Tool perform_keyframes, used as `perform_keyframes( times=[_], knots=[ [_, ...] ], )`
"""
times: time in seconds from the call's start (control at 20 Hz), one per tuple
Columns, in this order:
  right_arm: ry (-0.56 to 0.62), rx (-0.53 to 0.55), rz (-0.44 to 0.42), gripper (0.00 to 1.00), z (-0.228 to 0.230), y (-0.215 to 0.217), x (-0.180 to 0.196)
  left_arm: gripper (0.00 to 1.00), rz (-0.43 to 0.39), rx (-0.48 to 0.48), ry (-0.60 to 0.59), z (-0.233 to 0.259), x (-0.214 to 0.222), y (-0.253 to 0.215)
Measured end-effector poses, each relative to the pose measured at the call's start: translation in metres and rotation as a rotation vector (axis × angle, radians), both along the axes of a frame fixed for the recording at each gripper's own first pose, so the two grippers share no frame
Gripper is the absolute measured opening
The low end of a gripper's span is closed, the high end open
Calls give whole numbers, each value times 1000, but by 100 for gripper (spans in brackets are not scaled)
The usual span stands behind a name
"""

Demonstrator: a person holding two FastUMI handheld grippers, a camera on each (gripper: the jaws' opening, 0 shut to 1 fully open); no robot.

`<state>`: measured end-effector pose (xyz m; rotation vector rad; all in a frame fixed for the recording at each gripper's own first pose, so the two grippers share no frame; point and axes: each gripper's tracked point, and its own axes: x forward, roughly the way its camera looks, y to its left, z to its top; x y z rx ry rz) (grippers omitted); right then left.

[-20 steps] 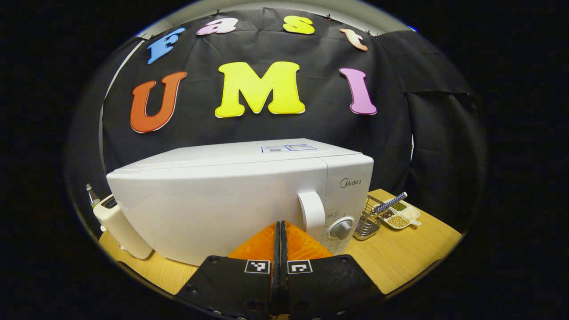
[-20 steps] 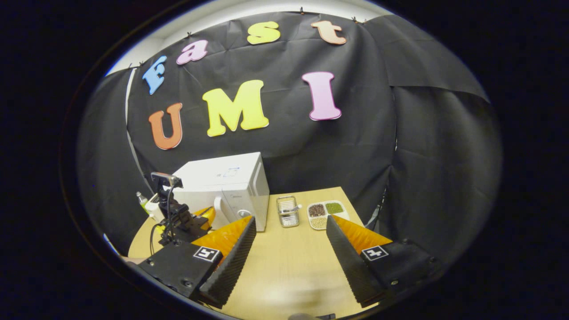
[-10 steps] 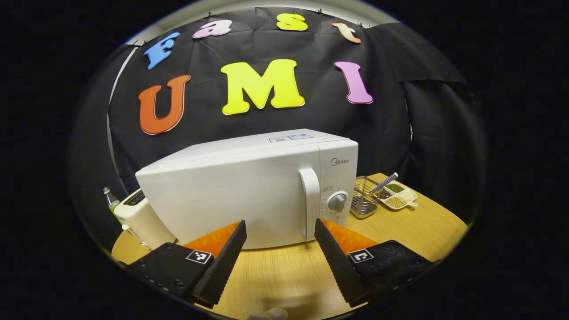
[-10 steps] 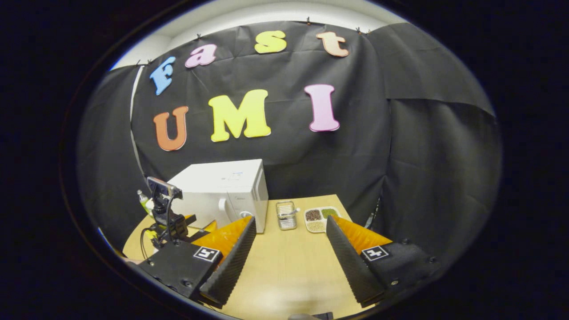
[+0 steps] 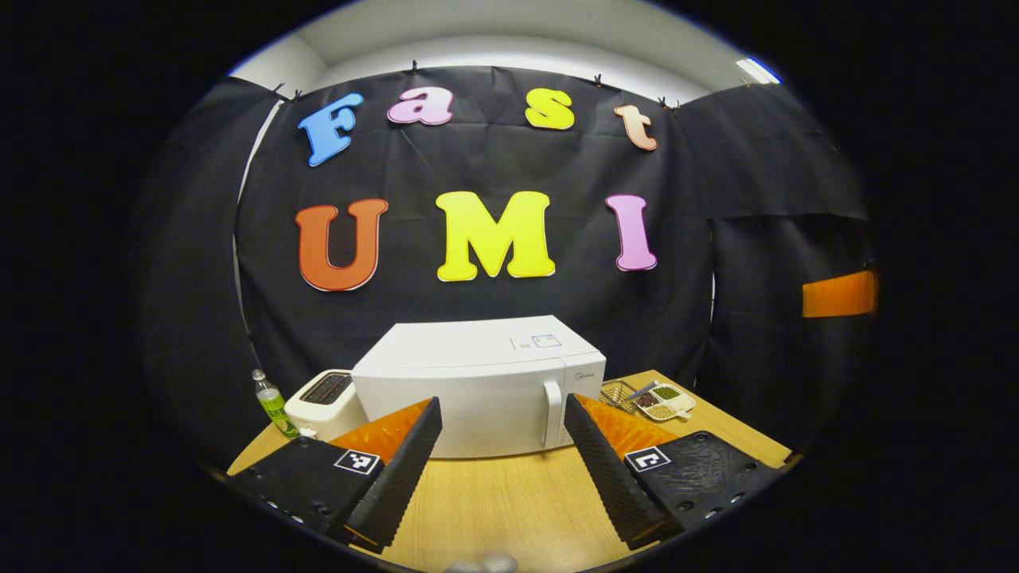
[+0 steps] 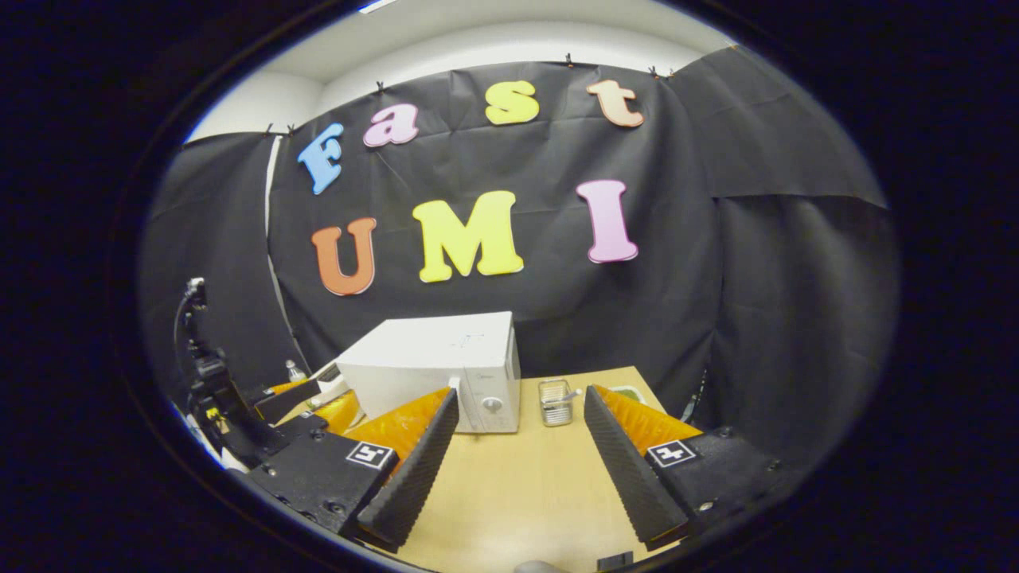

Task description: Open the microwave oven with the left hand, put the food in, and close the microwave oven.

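- Fingers of the left gripper point(image 5: 501, 469) are spread wide and hold nothing; a second ago they were pressed together.
- Microwave point(image 5: 478, 390), door closed, sits at 12 o'clock, farther off than before.
- Right gripper point(image 6: 517, 469) stays agape, empty, over the table point(image 6: 517, 493).

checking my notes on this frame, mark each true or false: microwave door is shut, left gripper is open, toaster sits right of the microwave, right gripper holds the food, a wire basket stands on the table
1. The microwave door is shut. True: the door lies flush, with its handle free.
2. The left gripper is open. True: its fingers stand wide apart with nothing between them.
3. The toaster sits right of the microwave. False: in the left gripper view it stands on the left, beside a bottle.
4. The right gripper holds the food. False: it is open and empty above the table.
5. A wire basket stands on the table. True.
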<state>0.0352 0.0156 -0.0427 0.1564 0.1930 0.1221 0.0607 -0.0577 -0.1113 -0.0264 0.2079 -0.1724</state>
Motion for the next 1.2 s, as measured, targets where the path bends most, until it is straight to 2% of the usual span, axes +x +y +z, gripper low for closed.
perform_keyframes(
  times=[0.1,0.25,0.3,0.35,0.4,0.55,0.6,0.65,0.7,0.75,0.95,1.05,1.1,1.15,1.2],
  knots=[
    [-45,0,7,92,19,6,-8,96,27,-7,-4,24,-19,29],
    [-131,-10,8,91,51,14,-20,96,96,65,-56,61,-42,75],
    [-157,-11,6,91,55,24,-22,96,116,62,-67,71,-49,84],
    [-175,-10,6,100,63,27,-24,96,122,39,-78,82,-55,89],
    [-190,-10,6,92,70,30,-27,96,125,5,-89,92,-60,91],
    [-226,-23,4,91,92,37,-40,96,155,-52,-125,125,-73,103],
    [-230,-30,0,100,96,39,-42,96,157,-58,-145,136,-75,105],
    [-230,-39,-3,91,98,40,-43,86,156,-59,-168,147,-76,105],
    [-227,-45,-4,100,100,41,-44,95,155,-62,-182,154,-77,105],
    [-226,-49,-5,91,102,43,-45,95,151,-66,-192,158,-78,103],
    [-225,-75,-8,91,107,42,-49,95,147,-94,-194,163,-79,98],
    [-227,-96,-16,91,110,40,-50,95,153,-77,-203,164,-79,100],
    [-227,-99,-19,100,110,39,-52,94,162,-65,-199,163,-78,103],
    [-227,-100,-23,92,110,39,-53,94,159,-65,-196,162,-79,101],
    [-227,-102,-25,92,110,39,-54,95,159,-68,-196,162,-80,99]
  ],
)
